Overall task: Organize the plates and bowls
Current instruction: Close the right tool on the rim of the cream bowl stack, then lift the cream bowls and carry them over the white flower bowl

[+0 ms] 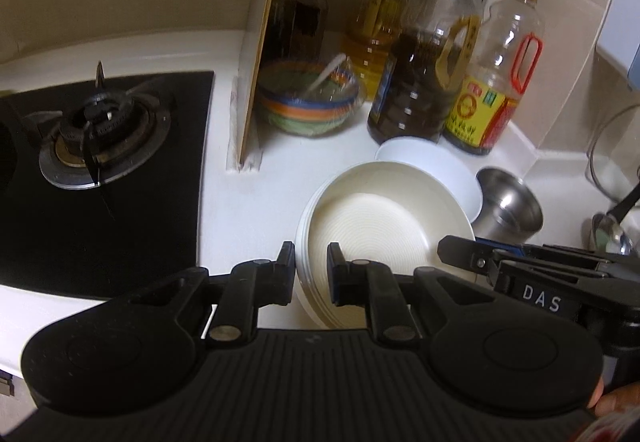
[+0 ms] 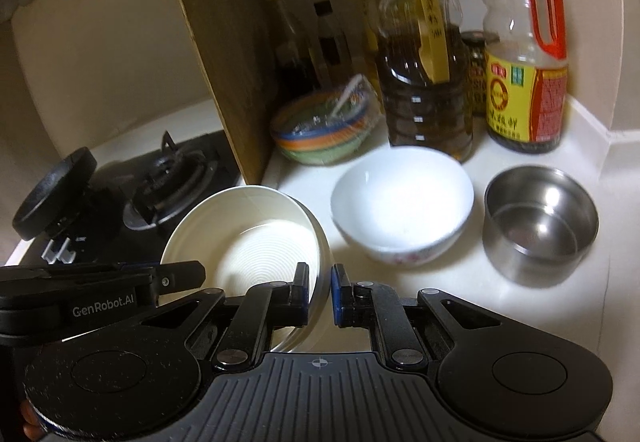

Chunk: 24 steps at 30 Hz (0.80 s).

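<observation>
Left tongs [image 1: 311,274], right tongs [image 2: 319,294] clamped on opposite rims of ribbed cream plate stack [image 1: 384,226]; glossy white bowl [image 2: 402,206] beside.

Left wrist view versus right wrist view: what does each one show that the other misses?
Only the left wrist view shows the whole gas burner from above, a ladle at the right edge, and the plates stacked under the ribbed dish.

Only the right wrist view shows the white bowl fully, with its patterned outside, and a dark jar between the bottles.

Both show the ribbed dish gripped at its rim from opposite sides by the left gripper and right gripper, the steel cup and striped bowl.
</observation>
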### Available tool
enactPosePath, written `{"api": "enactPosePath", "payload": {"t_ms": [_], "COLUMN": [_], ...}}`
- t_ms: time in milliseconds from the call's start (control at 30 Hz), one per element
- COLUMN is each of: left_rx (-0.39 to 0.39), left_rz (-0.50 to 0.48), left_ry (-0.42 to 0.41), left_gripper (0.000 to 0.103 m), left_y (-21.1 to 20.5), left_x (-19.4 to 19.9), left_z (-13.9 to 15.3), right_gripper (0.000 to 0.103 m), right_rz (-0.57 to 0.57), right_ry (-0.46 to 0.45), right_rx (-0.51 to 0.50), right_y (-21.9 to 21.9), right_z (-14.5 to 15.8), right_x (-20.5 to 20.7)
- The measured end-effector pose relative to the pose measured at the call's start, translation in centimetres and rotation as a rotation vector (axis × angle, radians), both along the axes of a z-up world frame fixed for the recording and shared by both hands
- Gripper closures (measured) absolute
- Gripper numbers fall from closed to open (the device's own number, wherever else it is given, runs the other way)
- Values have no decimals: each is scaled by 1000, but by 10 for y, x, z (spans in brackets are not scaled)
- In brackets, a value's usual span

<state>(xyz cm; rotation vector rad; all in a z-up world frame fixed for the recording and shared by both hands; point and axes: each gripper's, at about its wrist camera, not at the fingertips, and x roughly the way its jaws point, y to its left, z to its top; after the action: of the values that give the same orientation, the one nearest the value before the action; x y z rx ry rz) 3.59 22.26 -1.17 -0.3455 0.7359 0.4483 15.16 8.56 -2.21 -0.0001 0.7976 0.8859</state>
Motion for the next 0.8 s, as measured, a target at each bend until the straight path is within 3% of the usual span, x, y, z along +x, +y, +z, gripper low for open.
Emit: {"api": "enactPosePath", "payload": {"t_ms": [367,800], "left_rx": [57,48], "left_rz": [-26,-42], "left_ry": [-69,-52], "left_gripper": [88,88], "left_y": [-26,-30], "left_x": [45,97], "left_z": [31,24], "right_gripper": [92,92], "right_rz": [-19,-57], "right_ry": [-62,-44], "right_rx": [44,18], "right_y": [-28,-36], "right_z": [34,35], "right_x": [39,92]}}
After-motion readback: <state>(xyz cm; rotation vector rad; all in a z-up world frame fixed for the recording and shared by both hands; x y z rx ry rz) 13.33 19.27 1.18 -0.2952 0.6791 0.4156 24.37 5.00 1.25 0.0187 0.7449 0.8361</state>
